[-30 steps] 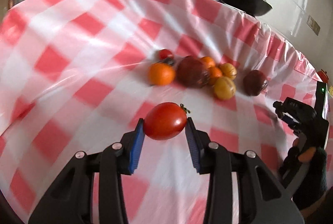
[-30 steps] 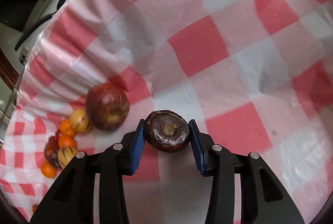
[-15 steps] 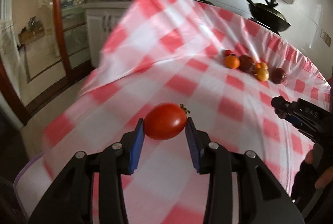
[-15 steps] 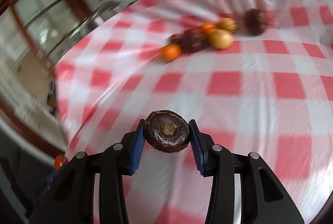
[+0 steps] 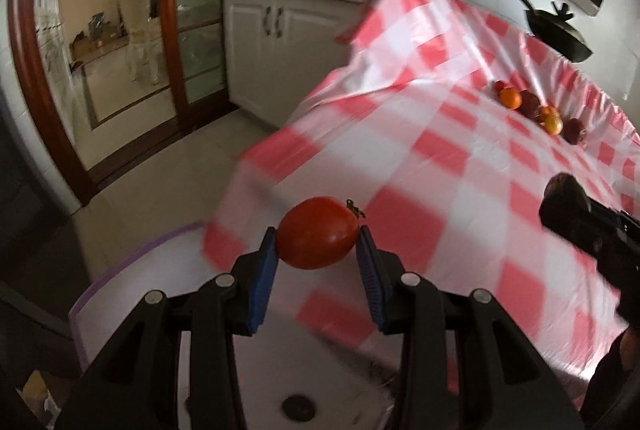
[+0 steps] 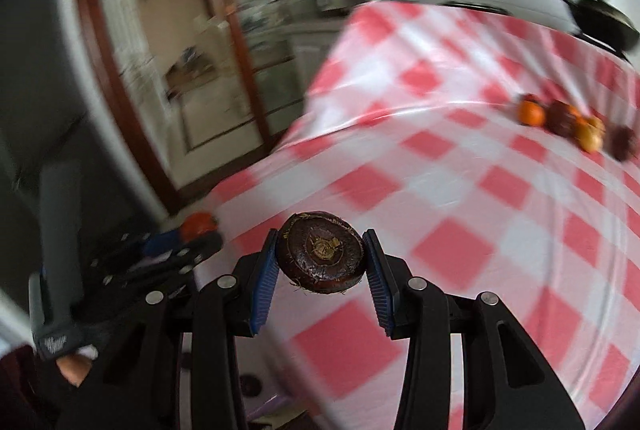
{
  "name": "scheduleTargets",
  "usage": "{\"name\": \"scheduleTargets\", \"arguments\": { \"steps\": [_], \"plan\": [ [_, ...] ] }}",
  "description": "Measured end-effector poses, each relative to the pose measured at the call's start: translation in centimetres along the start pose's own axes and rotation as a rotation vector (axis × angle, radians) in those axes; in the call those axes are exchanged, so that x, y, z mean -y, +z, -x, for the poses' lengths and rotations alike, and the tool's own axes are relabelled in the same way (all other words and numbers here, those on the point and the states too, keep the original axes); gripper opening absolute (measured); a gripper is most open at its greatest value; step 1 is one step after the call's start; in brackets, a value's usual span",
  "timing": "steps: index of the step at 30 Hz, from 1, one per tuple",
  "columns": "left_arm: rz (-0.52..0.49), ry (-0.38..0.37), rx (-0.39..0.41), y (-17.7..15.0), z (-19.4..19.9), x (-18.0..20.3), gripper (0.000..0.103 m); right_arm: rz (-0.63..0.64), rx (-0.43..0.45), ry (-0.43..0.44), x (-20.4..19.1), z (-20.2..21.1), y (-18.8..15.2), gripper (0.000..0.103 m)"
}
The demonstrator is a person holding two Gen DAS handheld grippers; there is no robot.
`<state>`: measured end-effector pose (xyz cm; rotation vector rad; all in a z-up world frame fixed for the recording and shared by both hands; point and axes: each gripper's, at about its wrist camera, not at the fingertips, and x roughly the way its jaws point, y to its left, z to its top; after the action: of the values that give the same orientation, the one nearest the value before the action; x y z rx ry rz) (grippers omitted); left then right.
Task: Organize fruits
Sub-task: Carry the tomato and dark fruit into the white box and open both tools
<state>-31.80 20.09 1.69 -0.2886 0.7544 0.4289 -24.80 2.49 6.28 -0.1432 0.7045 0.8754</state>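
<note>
My left gripper (image 5: 317,272) is shut on a red tomato (image 5: 318,244) and holds it in the air over the near left edge of the table. My right gripper (image 6: 320,272) is shut on a dark brown round fruit (image 6: 321,257) above the checked cloth. The right gripper also shows at the right of the left wrist view (image 5: 576,214); the left gripper with the tomato shows at the left of the right wrist view (image 6: 192,230). A row of orange, yellow and dark fruits (image 5: 536,108) lies far off on the cloth, also in the right wrist view (image 6: 572,124).
A red-and-white checked tablecloth (image 5: 460,158) covers the table. A white tray with a purple rim (image 5: 132,294) sits below the table's near corner. A black pan (image 5: 560,30) stands behind the table. White cabinets (image 5: 276,42) and a glass door (image 5: 120,30) are at the left.
Both grippers have pulled back from the fruit row towards the near left corner of the table, each still holding its fruit. The fruit row now looks much farther away.
</note>
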Motion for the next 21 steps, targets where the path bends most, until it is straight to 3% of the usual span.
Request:
{"name": "scheduleTargets", "arguments": {
  "steps": [10,21],
  "plan": [
    [0.087,0.108,-0.139,-6.4,-1.4,-7.0,0.040,0.280,-0.135,0.098,-8.8,-3.9,-5.8,0.042],
    [0.135,0.210,-0.306,-13.3,-5.2,-10.0,0.040,0.491,-0.253,0.163,-12.2,-7.9,-12.3,0.042]
  ]
}}
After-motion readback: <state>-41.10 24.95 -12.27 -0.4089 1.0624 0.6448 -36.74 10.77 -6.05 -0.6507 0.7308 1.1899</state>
